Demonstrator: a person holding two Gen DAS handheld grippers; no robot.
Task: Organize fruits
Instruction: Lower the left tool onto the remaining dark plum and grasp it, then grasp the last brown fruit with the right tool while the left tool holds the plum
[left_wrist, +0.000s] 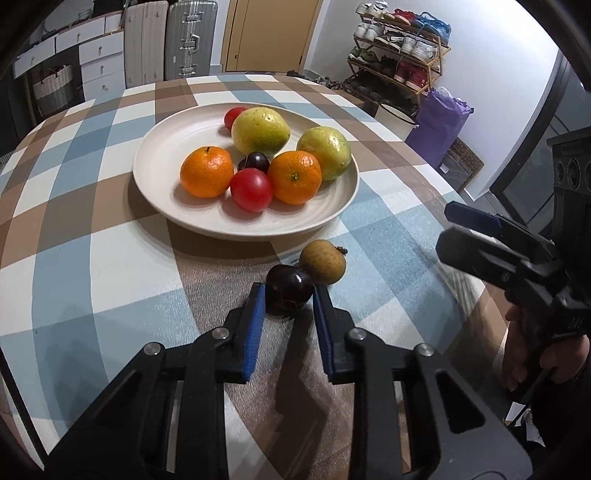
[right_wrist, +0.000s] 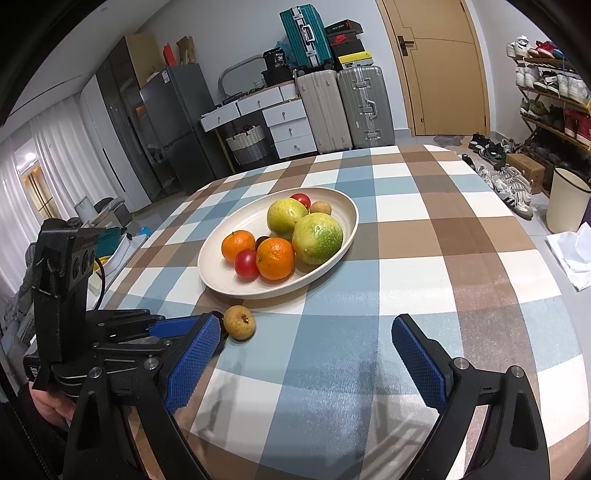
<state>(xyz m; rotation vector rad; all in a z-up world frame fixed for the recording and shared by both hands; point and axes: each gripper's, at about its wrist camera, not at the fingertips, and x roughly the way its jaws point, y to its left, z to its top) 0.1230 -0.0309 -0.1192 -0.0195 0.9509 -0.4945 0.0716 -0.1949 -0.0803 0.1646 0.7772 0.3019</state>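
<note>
Evenly bright indoor light, soft shadows under the plate (left_wrist: 334, 218) and fruit, faint sheen on the tablecloth (right_wrist: 369, 406), strong fisheye bending, dark vignetted corners, slight blur toward edges.

The left gripper (left_wrist: 289, 295) is low over the table and points forward. Its two blue fingers (left_wrist: 255, 325) are close together, one on each side of a small dark fruit (left_wrist: 289, 290) (both seem to touch it, though the tight spots are hard to see). The right gripper (right_wrist: 306, 354) hangs off to the right side with its blue pads (right_wrist: 417, 360) spread far apart and nothing between them. A bit of the person's right hand (left_wrist: 532, 354) shows behind that gripper, wrapped around its handle.
</note>
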